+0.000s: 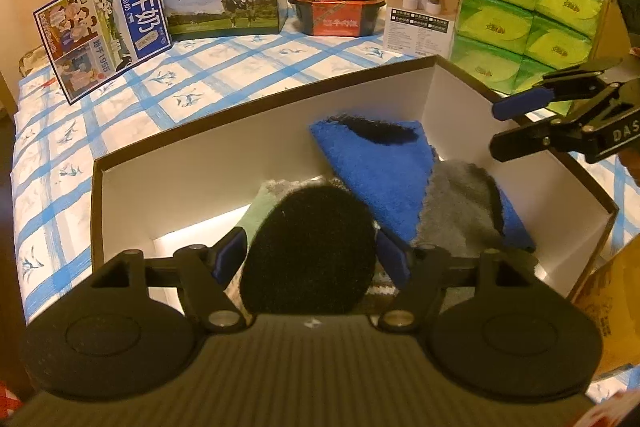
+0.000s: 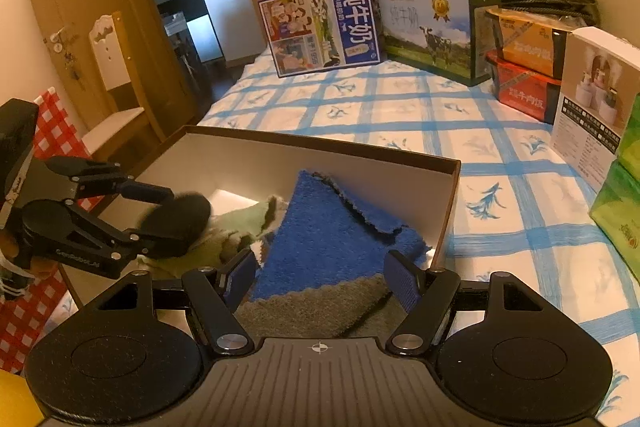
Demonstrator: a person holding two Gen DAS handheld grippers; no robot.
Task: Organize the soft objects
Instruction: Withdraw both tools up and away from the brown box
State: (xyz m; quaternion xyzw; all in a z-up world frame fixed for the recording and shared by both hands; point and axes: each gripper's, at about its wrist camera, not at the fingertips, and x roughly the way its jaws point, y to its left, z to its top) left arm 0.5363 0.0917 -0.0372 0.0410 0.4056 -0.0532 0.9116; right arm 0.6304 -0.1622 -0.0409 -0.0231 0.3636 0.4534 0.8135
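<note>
Judging by position, a black pad [image 1: 310,247] is held between the left gripper's [image 1: 310,259] wide jaws over the box [image 1: 256,131] for sorting; the right gripper [image 2: 320,279] is spread empty above the blue towel [image 2: 320,239].
</note>
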